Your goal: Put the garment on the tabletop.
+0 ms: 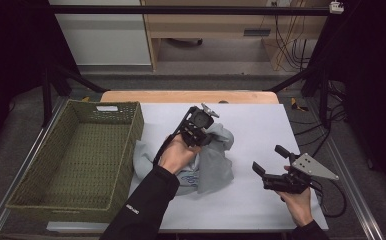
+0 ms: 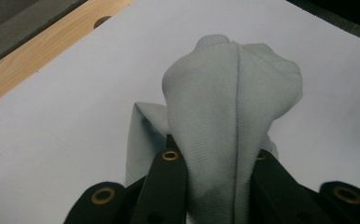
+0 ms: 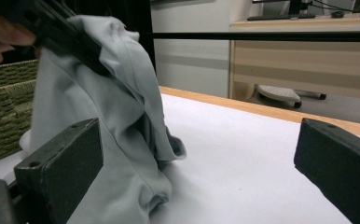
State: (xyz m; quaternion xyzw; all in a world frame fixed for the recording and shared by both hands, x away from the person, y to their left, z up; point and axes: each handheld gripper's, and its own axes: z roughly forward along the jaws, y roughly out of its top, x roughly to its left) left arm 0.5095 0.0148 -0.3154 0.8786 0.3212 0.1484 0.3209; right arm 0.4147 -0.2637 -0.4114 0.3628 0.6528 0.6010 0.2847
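Note:
A pale grey garment [image 1: 216, 167] lies bunched on the white table cover [image 1: 261, 125], just right of the basket. My left gripper [image 1: 207, 136] is shut on a fold of it, and the cloth rises toward the jaws. In the left gripper view the garment [image 2: 234, 107] is pinched between the two black jaws of the left gripper [image 2: 215, 156] and bulges beyond them. My right gripper [image 1: 269, 159] stands open to the right of the garment, low over the table, with nothing between its jaws. In the right gripper view the garment [image 3: 117, 107] hangs ahead at left and the right gripper [image 3: 192, 158] gapes wide.
A green woven basket [image 1: 103, 107] sits at the table's left with nothing seen inside. The wooden table edge [image 1: 181, 96] runs along the back. Beyond it are a desk and cables on the floor. White cover stretches around the right gripper.

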